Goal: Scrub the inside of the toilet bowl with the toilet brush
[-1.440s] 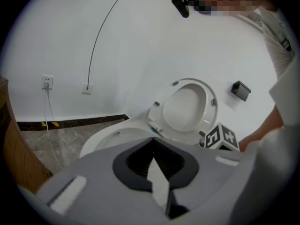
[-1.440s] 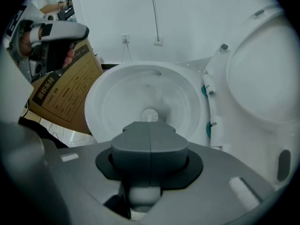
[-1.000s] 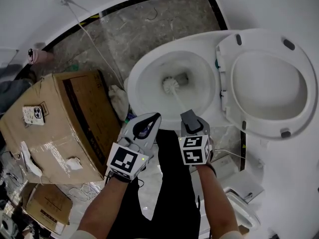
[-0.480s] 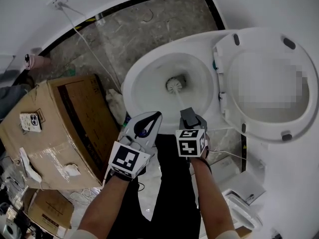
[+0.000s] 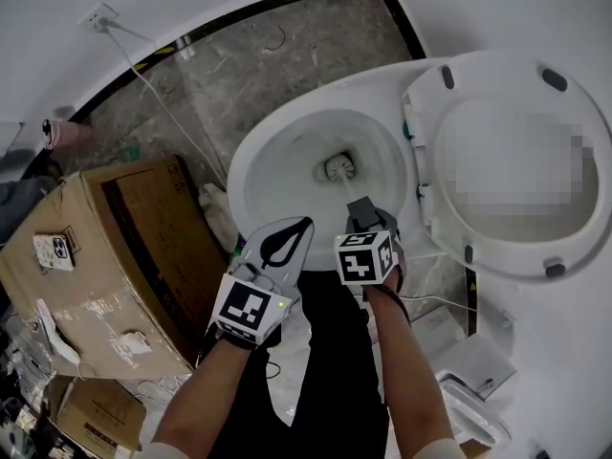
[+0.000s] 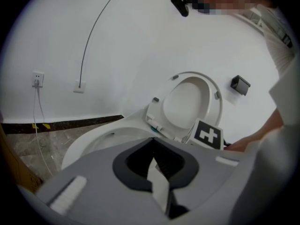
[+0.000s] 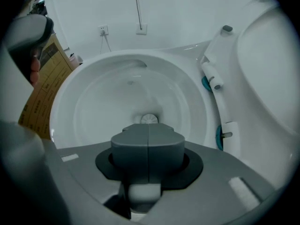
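White toilet brush (image 5: pixel 337 168) head-down at bottom of white toilet bowl (image 5: pixel 282 185), handle slanting up.

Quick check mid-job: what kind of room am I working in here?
A bathroom, probably one doubling as storage: a white toilet bowl with raised seat, stone-look floor, and cardboard box beside it.

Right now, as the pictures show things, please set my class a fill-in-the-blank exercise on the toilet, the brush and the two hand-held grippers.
1. The toilet brush has its white head ___ the toilet bowl.
2. The right hand-held gripper is ___ on the brush's handle.
3. The left hand-held gripper holds ___.
4. The toilet seat is ___, not lowered.

Missing words: inside; shut; nothing; raised.
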`<act>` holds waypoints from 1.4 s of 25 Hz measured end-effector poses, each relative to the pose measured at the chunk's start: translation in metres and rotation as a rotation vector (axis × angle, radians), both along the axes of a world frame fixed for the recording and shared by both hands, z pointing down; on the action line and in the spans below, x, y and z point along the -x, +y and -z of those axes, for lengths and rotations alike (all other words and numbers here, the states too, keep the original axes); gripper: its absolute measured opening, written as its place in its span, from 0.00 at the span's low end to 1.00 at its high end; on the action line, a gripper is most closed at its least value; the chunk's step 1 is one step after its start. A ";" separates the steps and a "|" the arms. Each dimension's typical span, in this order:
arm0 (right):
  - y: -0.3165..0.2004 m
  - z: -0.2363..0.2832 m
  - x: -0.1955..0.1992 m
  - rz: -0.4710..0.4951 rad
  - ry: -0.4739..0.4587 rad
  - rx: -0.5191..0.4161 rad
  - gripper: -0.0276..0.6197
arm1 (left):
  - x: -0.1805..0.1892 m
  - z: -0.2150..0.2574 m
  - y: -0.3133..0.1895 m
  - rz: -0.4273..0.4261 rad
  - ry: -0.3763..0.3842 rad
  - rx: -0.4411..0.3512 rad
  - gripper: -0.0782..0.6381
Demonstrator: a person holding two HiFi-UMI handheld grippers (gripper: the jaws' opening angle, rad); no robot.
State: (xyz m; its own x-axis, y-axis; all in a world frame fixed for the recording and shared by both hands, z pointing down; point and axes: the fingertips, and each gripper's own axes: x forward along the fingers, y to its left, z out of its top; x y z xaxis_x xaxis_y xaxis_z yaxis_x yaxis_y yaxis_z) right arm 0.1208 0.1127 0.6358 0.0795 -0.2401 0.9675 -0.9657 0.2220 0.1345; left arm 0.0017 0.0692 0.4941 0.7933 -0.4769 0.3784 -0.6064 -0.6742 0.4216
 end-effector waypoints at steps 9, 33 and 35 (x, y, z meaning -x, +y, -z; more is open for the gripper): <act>-0.029 -0.017 0.005 0.095 0.067 -0.010 0.30 | 0.005 -0.011 -0.012 0.022 -0.004 -0.012 0.12; -0.011 0.019 0.000 0.119 0.046 -0.001 0.30 | 0.008 0.044 0.004 0.017 -0.038 -0.004 0.12; -0.010 0.031 -0.001 0.104 0.036 -0.012 0.30 | 0.008 0.055 0.005 0.018 -0.036 -0.005 0.12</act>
State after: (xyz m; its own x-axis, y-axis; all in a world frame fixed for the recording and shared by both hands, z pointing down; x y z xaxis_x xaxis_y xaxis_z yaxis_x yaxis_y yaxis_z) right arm 0.1220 0.1029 0.6049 0.0882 -0.2601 0.9616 -0.9322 0.3186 0.1717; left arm -0.0065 0.0743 0.4394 0.7704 -0.4931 0.4042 -0.6334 -0.6646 0.3963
